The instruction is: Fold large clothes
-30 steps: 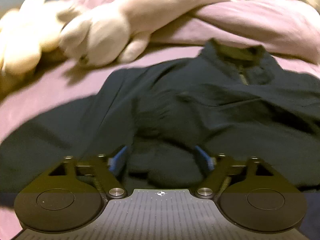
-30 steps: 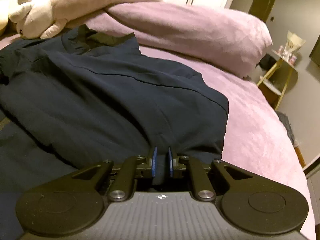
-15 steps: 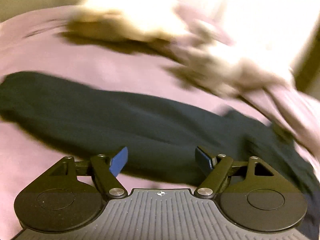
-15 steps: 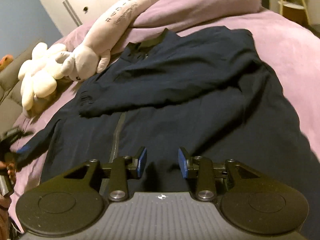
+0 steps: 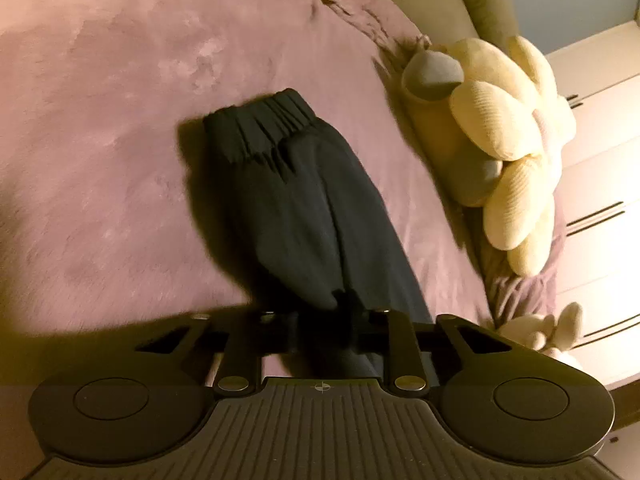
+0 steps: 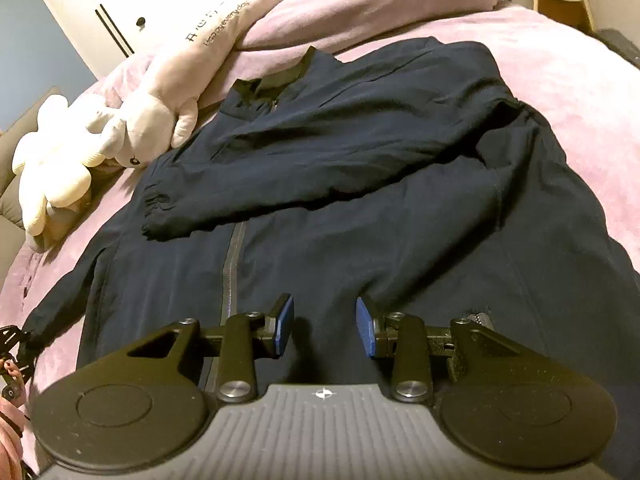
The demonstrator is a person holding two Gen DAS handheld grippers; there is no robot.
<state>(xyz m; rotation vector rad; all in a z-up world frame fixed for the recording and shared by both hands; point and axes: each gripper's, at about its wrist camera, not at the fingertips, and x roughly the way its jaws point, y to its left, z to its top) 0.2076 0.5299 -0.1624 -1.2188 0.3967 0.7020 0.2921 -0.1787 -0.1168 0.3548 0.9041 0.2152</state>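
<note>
Now the left claw [image 5: 324, 312] is clenched on the outstretched left sleeve [image 5: 304, 208] of the dark jacket [image 6: 360, 208], which lies face up on the pink bed [image 6: 580, 80]. The right sleeve [image 6: 320, 168] is already crossed over the chest. The right claw [image 6: 324, 326] hovers released above the hem. A good fold would probably carry the cuff [image 5: 260, 124] across flat and taut, clear of the plush toys [image 5: 512, 152], while the free claw steadies the body.

Matt cloth jacket [image 6: 360, 208], plush blanket [image 5: 120, 120]

"Happyeveryday" on plush toy [image 6: 208, 32]
</note>
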